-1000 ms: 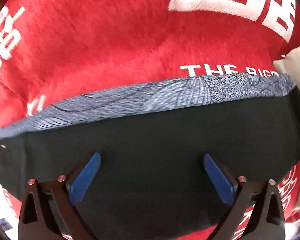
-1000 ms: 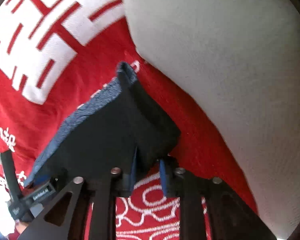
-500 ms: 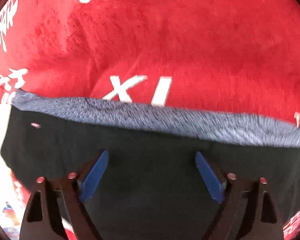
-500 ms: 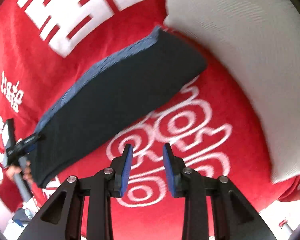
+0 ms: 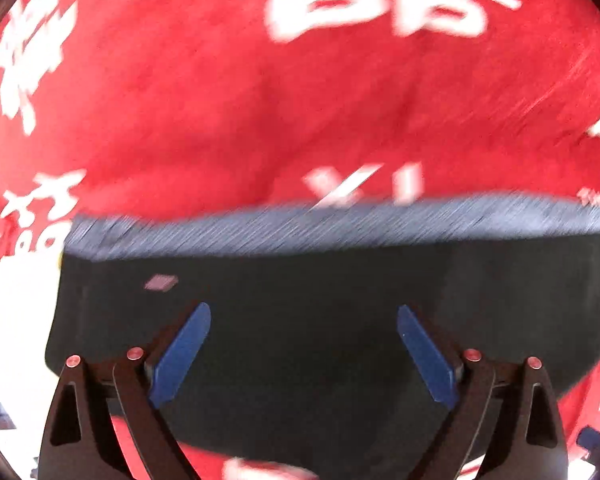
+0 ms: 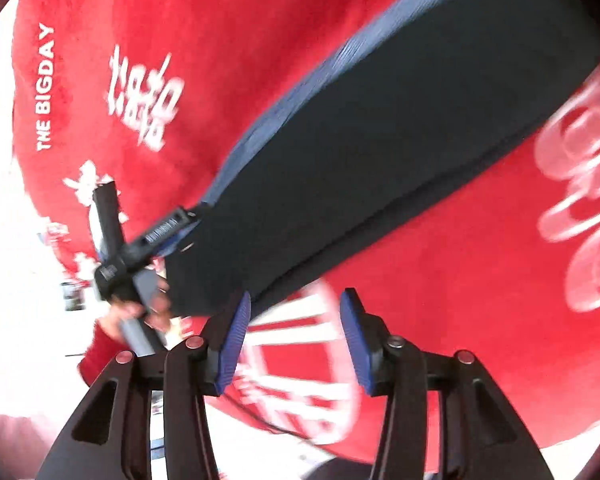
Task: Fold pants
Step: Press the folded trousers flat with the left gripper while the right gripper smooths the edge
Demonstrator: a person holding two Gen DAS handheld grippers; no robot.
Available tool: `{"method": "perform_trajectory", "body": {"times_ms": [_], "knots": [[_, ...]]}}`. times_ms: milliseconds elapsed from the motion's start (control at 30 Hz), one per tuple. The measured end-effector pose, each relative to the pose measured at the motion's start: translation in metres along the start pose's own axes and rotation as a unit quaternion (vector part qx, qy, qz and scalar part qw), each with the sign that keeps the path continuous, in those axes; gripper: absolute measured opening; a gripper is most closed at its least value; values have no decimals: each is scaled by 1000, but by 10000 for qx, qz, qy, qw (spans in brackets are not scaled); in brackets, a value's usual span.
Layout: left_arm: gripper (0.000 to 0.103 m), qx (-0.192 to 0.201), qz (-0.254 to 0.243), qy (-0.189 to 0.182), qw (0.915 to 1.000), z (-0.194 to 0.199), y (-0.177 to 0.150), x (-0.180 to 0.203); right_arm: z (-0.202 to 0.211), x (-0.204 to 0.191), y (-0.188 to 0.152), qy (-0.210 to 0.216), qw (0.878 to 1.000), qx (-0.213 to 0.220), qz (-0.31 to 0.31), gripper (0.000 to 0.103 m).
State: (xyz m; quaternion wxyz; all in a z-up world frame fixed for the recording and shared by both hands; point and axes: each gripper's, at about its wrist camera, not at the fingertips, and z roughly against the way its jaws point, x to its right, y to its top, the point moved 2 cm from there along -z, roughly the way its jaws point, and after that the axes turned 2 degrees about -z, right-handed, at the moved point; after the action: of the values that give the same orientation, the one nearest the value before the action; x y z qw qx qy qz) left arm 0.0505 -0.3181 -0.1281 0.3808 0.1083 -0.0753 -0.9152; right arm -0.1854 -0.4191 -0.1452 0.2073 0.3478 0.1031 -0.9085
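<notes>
Looks like the fold is basically done and we're at the tidy-up stage: the dark pants (image 6: 380, 152) lie as a long flat bundle on the red blanket (image 6: 440, 280), blue-grey waistband edge on the far side. The left gripper (image 5: 304, 344) hangs right over them with jaws spread wide and nothing pinched, while the right gripper (image 6: 294, 336) sits off the near edge, jaws just been opening, only blanket between them. Next move probably needs one last fold or a smoothing pass, and there's no container anywhere in view
</notes>
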Motion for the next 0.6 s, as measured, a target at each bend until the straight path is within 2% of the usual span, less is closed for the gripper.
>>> {"method": "perform_trajectory", "body": {"times_ms": [67,100,133,167,233,333,567,600], "knots": [[96,-305,-20,292,9991,-16,-22,-20,-29,-9,-9,108,9998,-138,-80,51],[97,-596,-41,329,9977,-34,-36,-30,-44,-15,-13,153,9997,-185,-92,51],[99,-591,10,194,9981,-43,-46,-37,-53,-18,-17,205,9995,-201,-109,51],[101,-259,47,94,9996,-52,-49,-44,-67,-22,-20,287,9992,-230,-149,51],[101,-93,-191,159,9996,-48,-54,-39,-82,-26,-22,395,9985,-299,-220,51],[101,-113,-64,94,9999,-52,-53,-43,-96,-34,-26,358,9988,-301,-149,51],[101,96,-115,57,9999,-61,-63,-59,-111,-38,-16,139,9995,-238,-155,50],[101,110,-114,60,9999,-64,-66,-62,-112,-37,-14,132,9994,-217,-225,36]]}}
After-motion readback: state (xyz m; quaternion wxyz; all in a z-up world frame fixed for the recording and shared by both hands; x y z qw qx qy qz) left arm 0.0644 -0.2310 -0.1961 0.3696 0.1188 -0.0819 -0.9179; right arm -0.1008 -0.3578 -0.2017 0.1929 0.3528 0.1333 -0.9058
